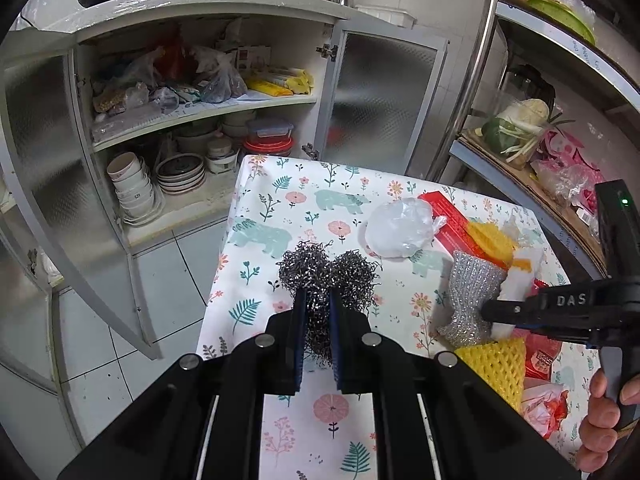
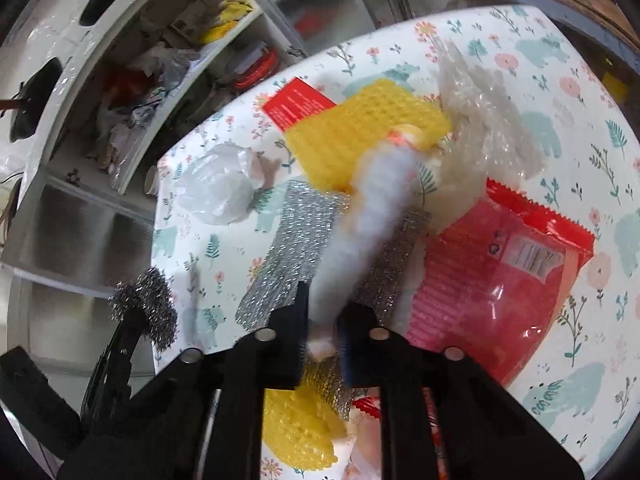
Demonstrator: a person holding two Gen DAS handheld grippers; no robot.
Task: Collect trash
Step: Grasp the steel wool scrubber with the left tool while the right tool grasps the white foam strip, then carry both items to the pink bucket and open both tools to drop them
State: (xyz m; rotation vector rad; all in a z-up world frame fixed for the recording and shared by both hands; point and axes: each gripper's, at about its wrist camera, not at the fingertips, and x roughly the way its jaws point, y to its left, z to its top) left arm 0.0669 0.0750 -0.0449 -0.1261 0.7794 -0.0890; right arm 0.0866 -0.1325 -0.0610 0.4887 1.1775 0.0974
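My left gripper (image 1: 318, 300) is shut on a steel wool scrubber (image 1: 352, 276) and holds it just above the floral tablecloth (image 1: 304, 184); the scrubber also shows in the right wrist view (image 2: 148, 308). My right gripper (image 2: 322, 308) is shut on a white fluffy roll (image 2: 368, 216) with an orange and yellow end, seen in the left wrist view too (image 1: 518, 288). Below it lie a silver sparkly cloth (image 2: 288, 252), yellow foam nets (image 2: 360, 128), a red wrapper (image 2: 500, 280), bubble wrap (image 2: 488, 120) and a crumpled clear bag (image 2: 224, 188).
An open cabinet (image 1: 180, 120) with bowls and food bags stands beyond the table's far left edge. A metal rack (image 1: 540, 152) with vegetables and bags stands on the right. Tiled floor (image 1: 140, 300) lies to the left of the table.
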